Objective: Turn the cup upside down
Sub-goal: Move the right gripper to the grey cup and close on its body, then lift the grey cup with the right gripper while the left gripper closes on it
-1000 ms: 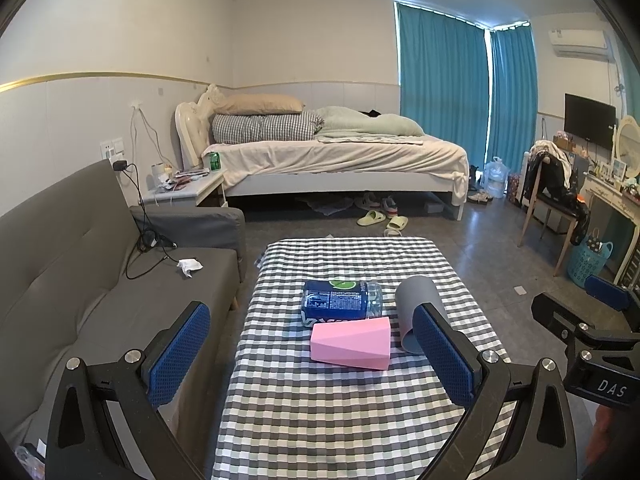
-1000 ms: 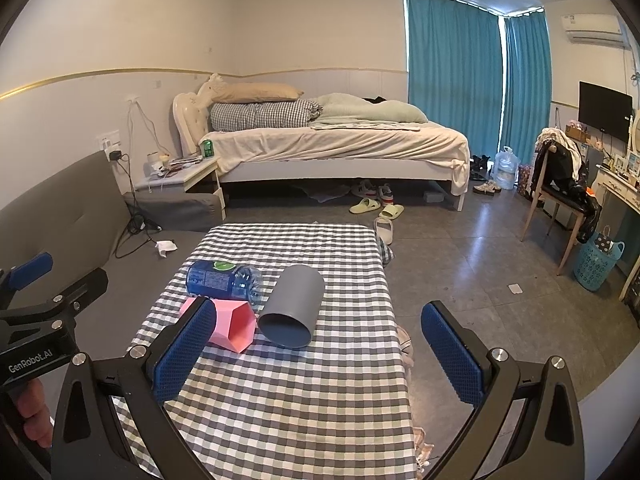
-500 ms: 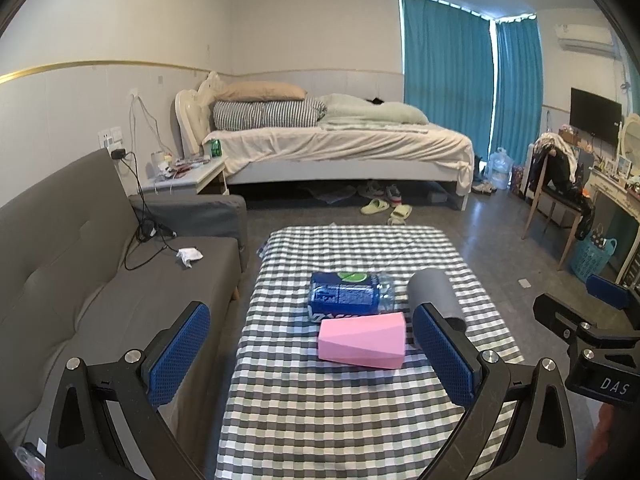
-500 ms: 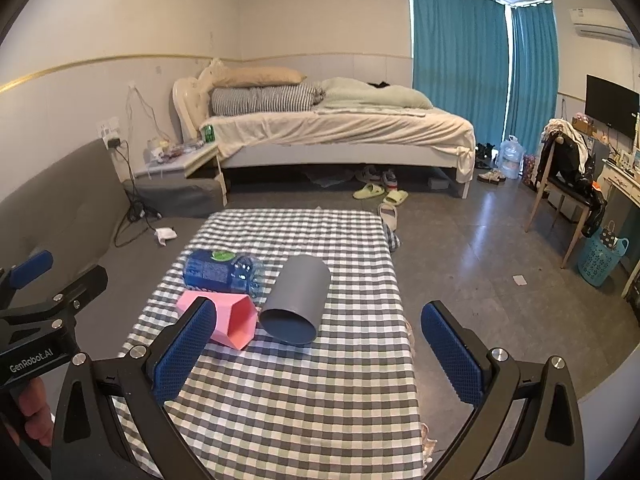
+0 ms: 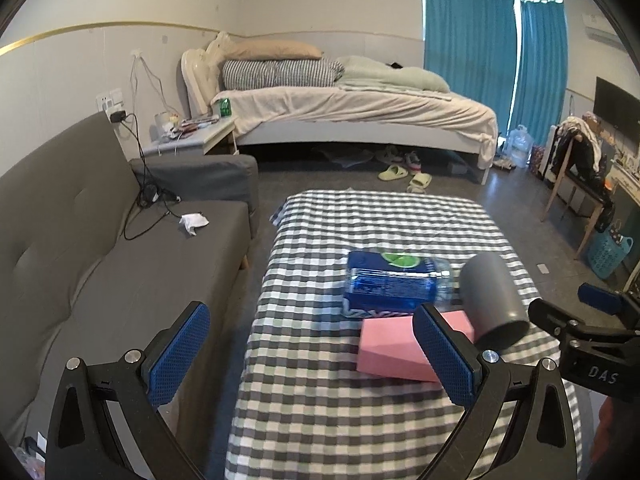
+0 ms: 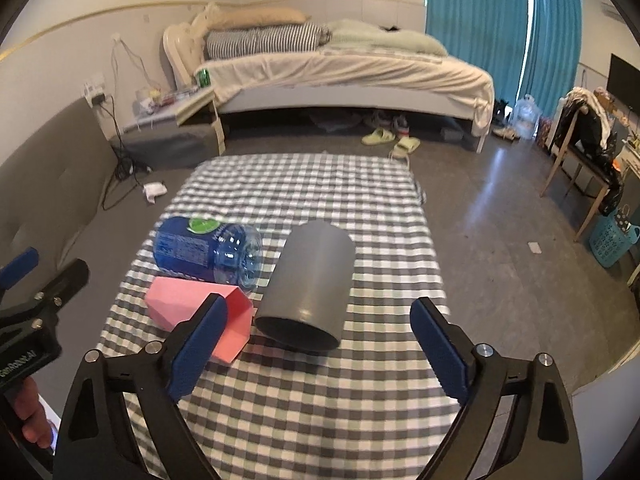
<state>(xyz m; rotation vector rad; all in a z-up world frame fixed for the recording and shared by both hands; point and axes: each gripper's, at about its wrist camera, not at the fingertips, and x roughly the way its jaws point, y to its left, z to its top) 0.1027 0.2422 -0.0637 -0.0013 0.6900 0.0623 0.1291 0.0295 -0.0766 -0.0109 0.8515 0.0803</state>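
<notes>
Lining up on the cup

Our right gripper point(image 6: 318, 354) hangs wide open and empty, since the cup point(image 6: 310, 286) lies sideways at 12 o'clock, mouth toward us; our left gripper point(image 5: 308, 354) idles open, empty.

A lived-in bedroom at home: an unmade bed point(image 5: 352, 108), grey sofa point(image 5: 100, 264), teal curtains point(image 5: 468, 40) and slippers point(image 5: 404, 176) on the floor.

The cup point(image 6: 310, 284) looks like matt grey plastic, smooth-walled. A checked woven cloth point(image 6: 320, 400) covers the desk. The bottle point(image 6: 208, 250) is clear glossy plastic with a shiny blue label. The pink block point(image 6: 192, 304) appears matt. The right tongs point(image 6: 318, 354) carry textured blue pads point(image 6: 438, 354) on black frames.
</notes>
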